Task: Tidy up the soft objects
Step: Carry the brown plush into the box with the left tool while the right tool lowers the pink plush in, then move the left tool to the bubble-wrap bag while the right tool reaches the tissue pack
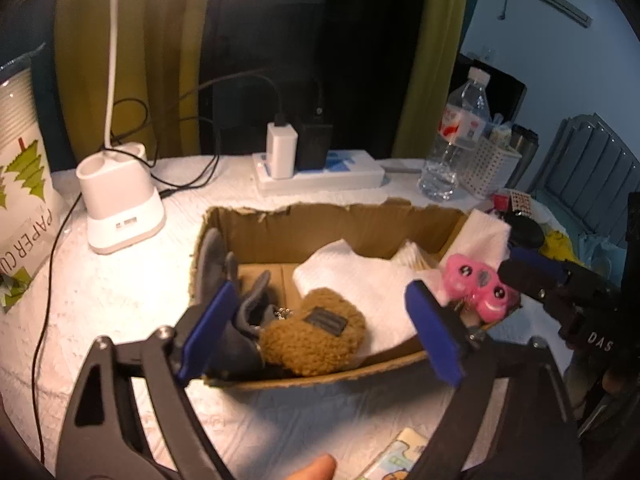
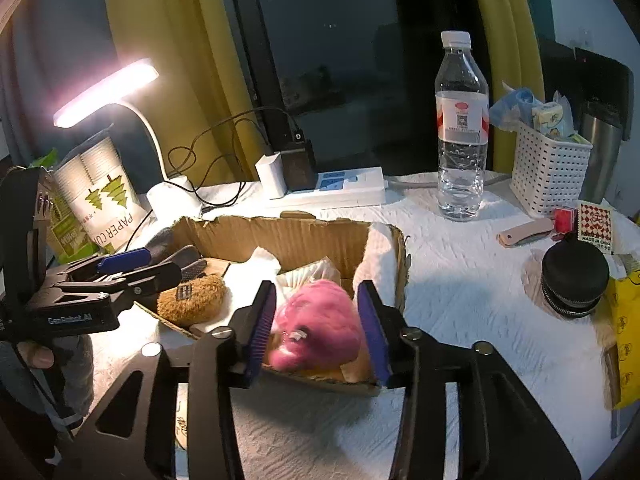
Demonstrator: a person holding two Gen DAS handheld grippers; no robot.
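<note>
An open cardboard box (image 1: 320, 220) (image 2: 280, 236) sits on the white-covered table. In it lie a brown fuzzy pouch (image 1: 316, 336) (image 2: 192, 300), grey gloves (image 1: 224, 276) (image 2: 180, 256) and white cloth (image 1: 352, 276). My left gripper (image 1: 320, 328) is open and empty, held over the box's near side around the pouch. My right gripper (image 2: 316, 328) holds a pink plush toy (image 2: 320, 320) (image 1: 476, 284) between its pads at the box's right end; the toy looks blurred. The right gripper shows in the left wrist view (image 1: 532, 272).
A desk lamp (image 1: 120, 208), a power strip with chargers (image 1: 320, 168), a water bottle (image 2: 460, 128), a white basket (image 2: 548, 168), a paper-cup bag (image 2: 104, 196) and a black round case (image 2: 574, 280) stand around the box. A yellow bag (image 2: 624, 320) lies at right.
</note>
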